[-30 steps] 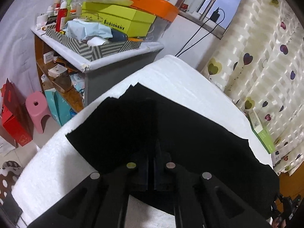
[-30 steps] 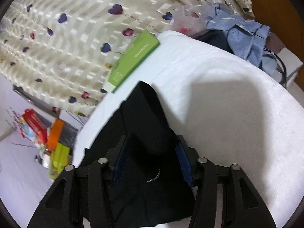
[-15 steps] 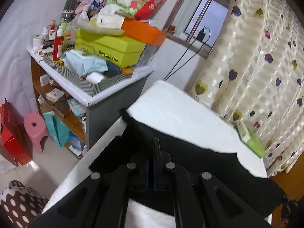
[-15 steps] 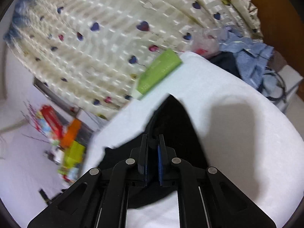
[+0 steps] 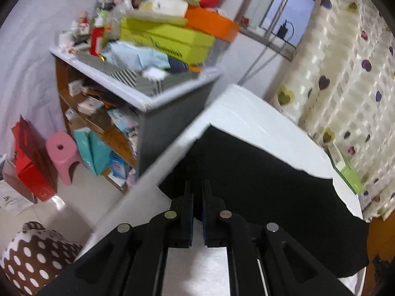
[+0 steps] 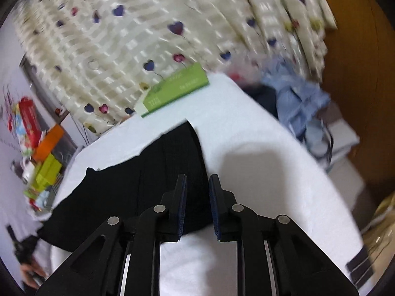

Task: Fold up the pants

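Observation:
The black pants [image 5: 259,185] lie flat on the white padded table [image 5: 259,123], folded into a wide band. My left gripper [image 5: 197,187] sits low over their near left edge, its jaws a narrow gap apart with no cloth pinched between them. In the right wrist view the pants [image 6: 148,185] stretch away to the left, ending in a pointed corner at the far right. My right gripper [image 6: 197,180] hovers over that right end, open, with cloth showing below the gap and nothing gripped.
A cluttered shelf unit [image 5: 148,93] stands against the table's left edge, with a pink stool [image 5: 61,153] on the floor beside it. A green box [image 6: 175,91] lies at the table's far edge by the heart-print curtain. Blue clothes [image 6: 296,103] are piled off the right end.
Half a second ago both grippers were shut on the pants and carrying them. Now both have let go, the right opened wider, and the pants rest on the table.

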Demonstrator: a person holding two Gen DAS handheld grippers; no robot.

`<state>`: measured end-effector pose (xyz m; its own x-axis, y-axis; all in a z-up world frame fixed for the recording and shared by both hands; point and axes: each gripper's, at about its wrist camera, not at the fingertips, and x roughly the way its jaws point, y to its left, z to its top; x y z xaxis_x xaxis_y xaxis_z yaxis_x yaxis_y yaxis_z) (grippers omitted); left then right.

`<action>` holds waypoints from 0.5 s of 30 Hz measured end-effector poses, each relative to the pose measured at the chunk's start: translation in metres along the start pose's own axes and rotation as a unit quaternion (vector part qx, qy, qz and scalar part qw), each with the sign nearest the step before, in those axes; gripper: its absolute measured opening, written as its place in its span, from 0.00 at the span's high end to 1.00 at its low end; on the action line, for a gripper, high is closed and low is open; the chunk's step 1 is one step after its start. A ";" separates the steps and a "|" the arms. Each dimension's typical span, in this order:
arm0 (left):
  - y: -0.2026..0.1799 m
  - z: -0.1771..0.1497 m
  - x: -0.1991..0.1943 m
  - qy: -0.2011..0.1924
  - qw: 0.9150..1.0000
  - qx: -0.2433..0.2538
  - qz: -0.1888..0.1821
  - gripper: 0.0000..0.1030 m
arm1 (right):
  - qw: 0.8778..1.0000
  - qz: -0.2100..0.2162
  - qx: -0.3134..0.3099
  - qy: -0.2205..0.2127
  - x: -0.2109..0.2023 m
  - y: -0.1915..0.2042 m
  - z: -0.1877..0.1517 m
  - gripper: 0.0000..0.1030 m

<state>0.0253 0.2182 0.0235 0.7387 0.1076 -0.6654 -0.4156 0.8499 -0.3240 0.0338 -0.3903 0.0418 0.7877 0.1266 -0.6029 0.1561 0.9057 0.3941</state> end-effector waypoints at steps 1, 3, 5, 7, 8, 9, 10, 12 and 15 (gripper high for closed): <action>-0.004 0.004 -0.004 -0.009 1.000 0.005 0.007 0.91 | 1.000 0.006 -0.016 -0.004 0.002 0.008 0.002 0.80; -0.015 0.011 -0.009 -0.023 1.000 0.017 0.006 0.92 | 0.998 0.022 -0.053 0.000 0.011 0.025 0.006 0.80; -0.032 0.018 -0.006 -0.025 0.999 0.035 -0.010 0.91 | 0.995 0.031 -0.092 0.015 0.030 0.046 0.008 0.77; -0.052 0.023 0.004 -0.016 0.998 0.060 -0.026 0.91 | 0.991 0.043 -0.120 0.035 0.056 0.062 0.011 0.69; -0.059 0.025 0.013 -0.007 0.997 0.072 -0.033 0.91 | 0.990 0.047 -0.124 0.044 0.065 0.065 0.011 0.68; -0.063 0.026 0.022 -0.002 0.997 0.077 -0.029 0.91 | 0.989 0.049 -0.128 0.055 0.076 0.068 0.012 0.68; -0.063 0.026 0.030 0.005 0.997 0.078 -0.028 0.91 | 0.988 0.050 -0.132 0.064 0.088 0.070 0.011 0.68; -0.056 0.023 0.056 0.043 0.996 0.069 -0.023 0.91 | 0.987 0.038 -0.134 0.081 0.105 0.068 0.010 0.68; -0.036 0.015 0.072 0.056 0.996 0.063 -0.019 0.92 | 0.987 0.038 -0.124 0.094 0.116 0.056 0.007 0.68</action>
<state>0.1015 0.2027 -0.0024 0.6861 0.0222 -0.7271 -0.3137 0.9108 -0.2682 0.1383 -0.3279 -0.0017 0.6639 0.2486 -0.7052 -0.0677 0.9592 0.2745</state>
